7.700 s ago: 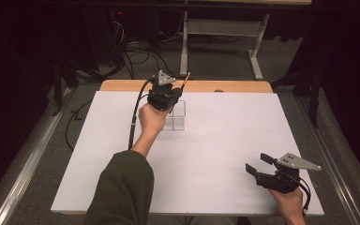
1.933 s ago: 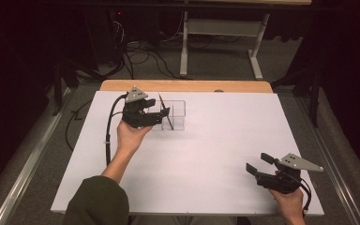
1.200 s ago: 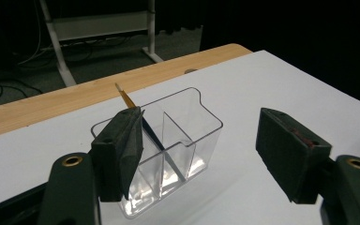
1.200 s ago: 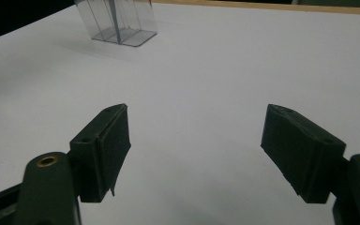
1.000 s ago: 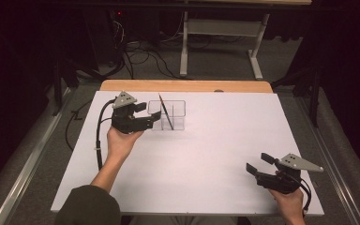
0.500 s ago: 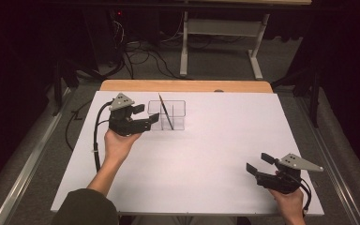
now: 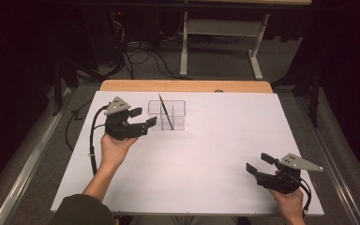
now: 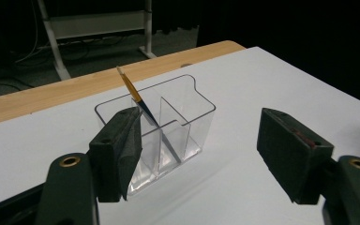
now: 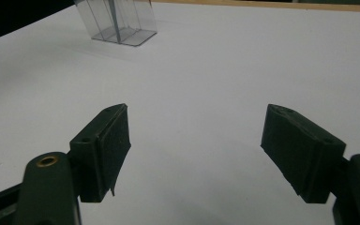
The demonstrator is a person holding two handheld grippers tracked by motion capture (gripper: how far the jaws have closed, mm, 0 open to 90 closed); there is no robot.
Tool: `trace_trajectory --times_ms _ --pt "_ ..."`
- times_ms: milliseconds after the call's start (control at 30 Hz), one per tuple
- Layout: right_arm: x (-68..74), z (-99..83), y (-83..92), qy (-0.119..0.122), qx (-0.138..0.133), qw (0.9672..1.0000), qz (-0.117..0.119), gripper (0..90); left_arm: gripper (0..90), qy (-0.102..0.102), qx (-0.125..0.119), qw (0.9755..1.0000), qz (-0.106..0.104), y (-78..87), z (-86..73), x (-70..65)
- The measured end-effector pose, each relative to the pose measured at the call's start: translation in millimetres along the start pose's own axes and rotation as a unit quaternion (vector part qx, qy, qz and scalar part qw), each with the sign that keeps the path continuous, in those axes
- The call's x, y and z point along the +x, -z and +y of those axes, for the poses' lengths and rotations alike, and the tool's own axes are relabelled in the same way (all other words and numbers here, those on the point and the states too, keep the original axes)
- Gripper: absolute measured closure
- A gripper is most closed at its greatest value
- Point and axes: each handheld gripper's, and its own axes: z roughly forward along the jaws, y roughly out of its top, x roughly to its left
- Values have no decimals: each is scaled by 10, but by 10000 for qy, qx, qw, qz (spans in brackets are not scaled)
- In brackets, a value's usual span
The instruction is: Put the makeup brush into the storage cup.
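Nearest the camera, at the table's front right corner: the right hand-held gripper, gripped in a hand entering from the bottom edge, jaws spread wide with nothing between them. Topped by a grey three-cornered plate, with a black cable trailing back toward the wrist. In the right gripper view, both black pads parted over bare white table, the clear box far ahead at upper left.

Farther in, on the left side of the table: the left hand-held gripper, carried by a hand on an olive-sleeved forearm, jaws likewise released and holding nothing. Pointed toward the clear box, stopped just beside it, not gripping it. A black cable looped from it down the left edge of the table. In the left gripper view, wide-open pads framing the clear box, the left pad overlapping the box's near corner in the picture; touching or not, impossible to tell.

Beyond that, near the table's far edge: the clear plastic box, split by inner walls into compartments, standing upright on the white surface. Inside it, a pencil leaning tilted, point down on the floor of the box, upper end sticking out above the rim.

Farthest: a strip of bare wood along the table's back edge, then dark floor with cables and a metal stand.
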Motion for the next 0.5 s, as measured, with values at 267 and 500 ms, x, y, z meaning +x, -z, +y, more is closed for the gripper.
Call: trace_trajectory --times_ms 267,500 --pt "-2 -2 -2 -23 8 10000 -1 256 312 -2 -36 10000 7 71 -62 4" --pt "7 -2 -6 -5 25 10000 6 256 310 16 -82 10000 8 139 -103 3"
